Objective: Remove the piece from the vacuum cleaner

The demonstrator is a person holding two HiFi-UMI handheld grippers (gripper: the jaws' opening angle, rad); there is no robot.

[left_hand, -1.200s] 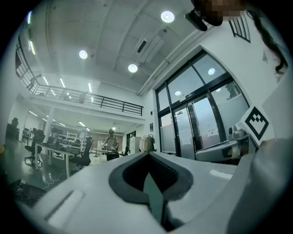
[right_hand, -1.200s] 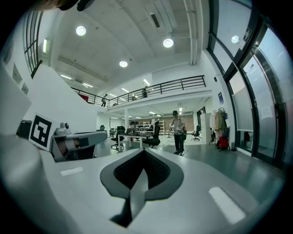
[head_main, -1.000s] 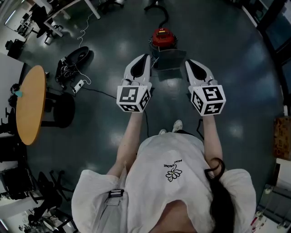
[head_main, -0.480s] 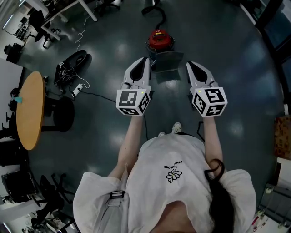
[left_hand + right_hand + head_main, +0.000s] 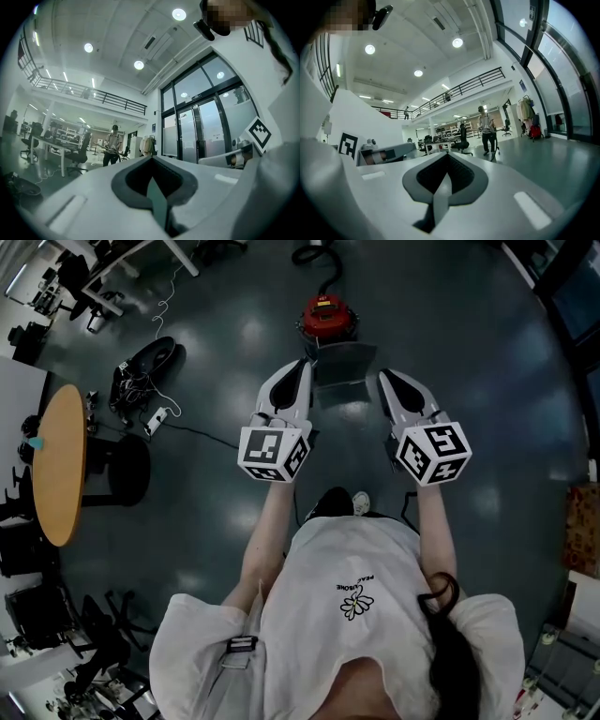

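In the head view a red vacuum cleaner (image 5: 328, 317) stands on the dark floor ahead, its black hose (image 5: 319, 255) curling away behind it. A grey square piece (image 5: 345, 363) lies right in front of it. My left gripper (image 5: 301, 366) and right gripper (image 5: 383, 378) are held side by side at chest height, on either side of that piece and well above the floor. Both are shut with nothing in them. The left gripper (image 5: 153, 183) and the right gripper (image 5: 442, 182) views look up into the hall and show neither the vacuum nor the piece.
A round wooden table (image 5: 58, 465) and a black chair (image 5: 124, 469) stand at the left. Cables and a power strip (image 5: 156, 415) lie on the floor nearby. Desks (image 5: 103, 268) are at the far left. A person (image 5: 488, 127) stands far off in the hall.
The grippers keep their pose, still shut. A dark shoe has stepped forward under the arms, and the table has slid slightly left in view.
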